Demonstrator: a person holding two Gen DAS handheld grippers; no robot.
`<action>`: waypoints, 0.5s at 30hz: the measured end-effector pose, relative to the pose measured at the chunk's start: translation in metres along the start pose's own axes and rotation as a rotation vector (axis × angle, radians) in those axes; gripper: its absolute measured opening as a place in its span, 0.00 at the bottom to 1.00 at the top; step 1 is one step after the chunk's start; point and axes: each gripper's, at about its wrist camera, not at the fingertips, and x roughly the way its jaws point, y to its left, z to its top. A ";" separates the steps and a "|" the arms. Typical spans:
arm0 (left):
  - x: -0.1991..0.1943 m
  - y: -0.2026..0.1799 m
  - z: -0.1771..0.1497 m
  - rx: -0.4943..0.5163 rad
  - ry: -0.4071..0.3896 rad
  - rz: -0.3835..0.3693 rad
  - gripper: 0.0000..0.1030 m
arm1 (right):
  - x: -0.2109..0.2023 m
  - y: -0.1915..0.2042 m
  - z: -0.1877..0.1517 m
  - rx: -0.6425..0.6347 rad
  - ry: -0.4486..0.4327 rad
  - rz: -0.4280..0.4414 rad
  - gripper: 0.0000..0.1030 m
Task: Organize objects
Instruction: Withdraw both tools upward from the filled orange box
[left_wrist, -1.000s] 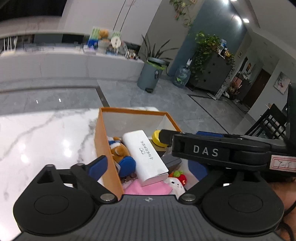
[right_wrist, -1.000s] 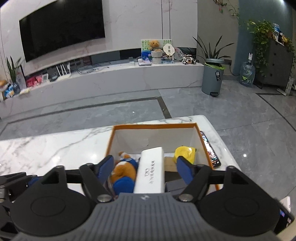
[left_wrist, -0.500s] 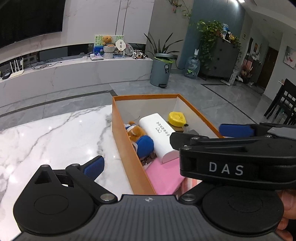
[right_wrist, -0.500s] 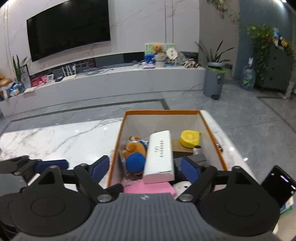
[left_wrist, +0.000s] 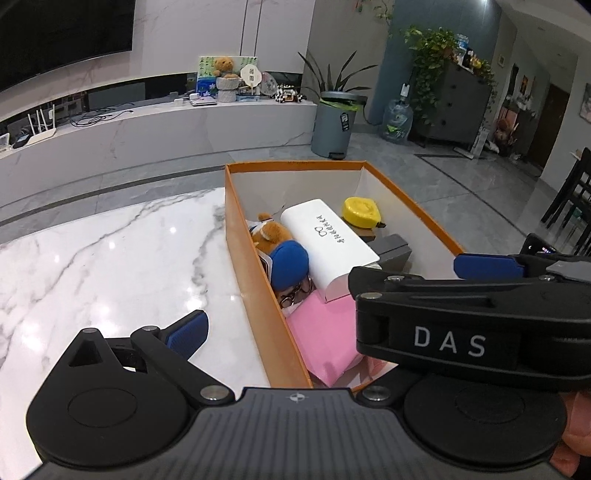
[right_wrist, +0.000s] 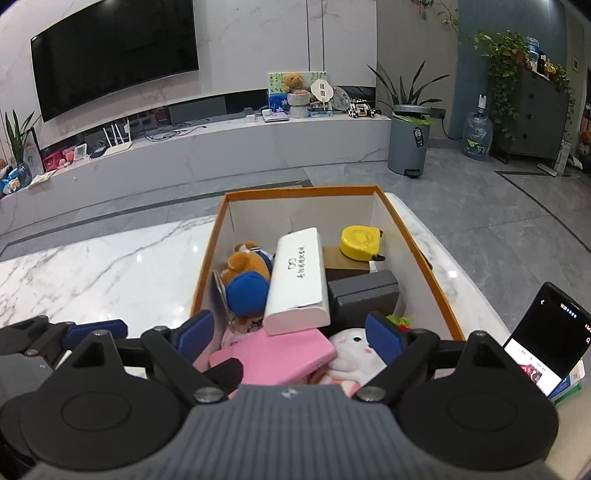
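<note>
The orange box (right_wrist: 439, 291) stands at the far right of the marble tabletop (right_wrist: 110, 273), packed with a white case (right_wrist: 299, 284), plush bear (right_wrist: 245, 264), yellow tape measure (right_wrist: 358, 240), grey box (right_wrist: 364, 295) and pink pouch (right_wrist: 280, 354). The right tool (right_wrist: 290, 334) hangs wide open over the box's near end, gripping nothing. The left tool (left_wrist: 280, 328) straddles the box's left wall; its right finger is hidden, so I cannot tell its spread.
</note>
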 end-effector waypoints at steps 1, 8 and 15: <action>0.000 0.000 -0.001 -0.001 0.000 0.002 1.00 | 0.001 -0.001 0.000 -0.001 0.002 -0.002 0.87; 0.001 -0.014 -0.005 0.054 0.008 0.074 1.00 | 0.001 -0.001 -0.004 -0.007 0.018 -0.012 0.87; 0.001 -0.023 -0.006 0.060 0.020 0.074 1.00 | 0.003 0.000 -0.008 0.006 0.037 -0.026 0.87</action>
